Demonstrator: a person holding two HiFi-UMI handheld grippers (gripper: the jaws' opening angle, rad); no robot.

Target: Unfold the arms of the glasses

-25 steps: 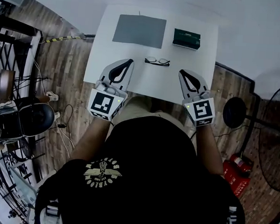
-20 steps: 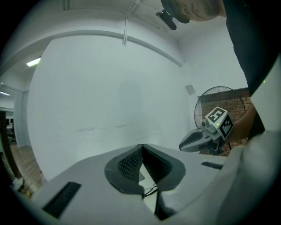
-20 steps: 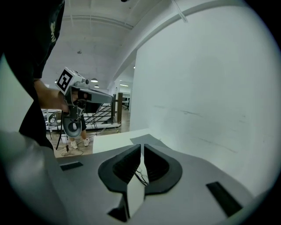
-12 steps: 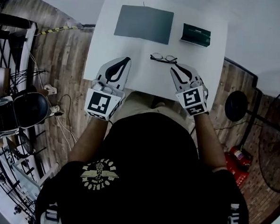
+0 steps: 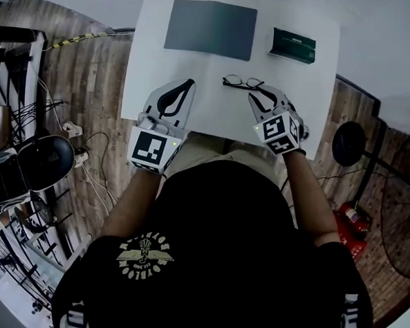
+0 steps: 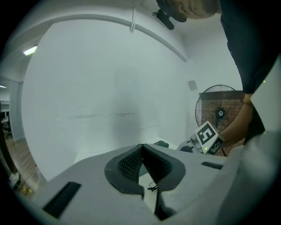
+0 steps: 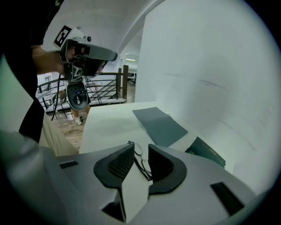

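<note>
Head view looked steeply down on a white worktop (image 5: 215,115). The glasses (image 5: 242,82) lay near its middle, arms apparently folded, with a grey mat (image 5: 210,28) and a green box (image 5: 292,45) well behind them. The right claw (image 5: 259,95) had its tips at the frame's right end, probably to take that end for the unfolding. The left claw (image 5: 188,84) hung to the left, apart from the glasses, likely placed to steady the other end.

Left gripper view showed that claw's jaws closed tip to tip with nothing between them. A sliver of the glasses showed through the gap below the tips.

Right gripper view showed its jaws, which had just been opening, standing apart. The glasses lay between them on the worktop, and the pads were not pressing the frame. I judged the spread was meant to straddle the frame before a grip.
</note>
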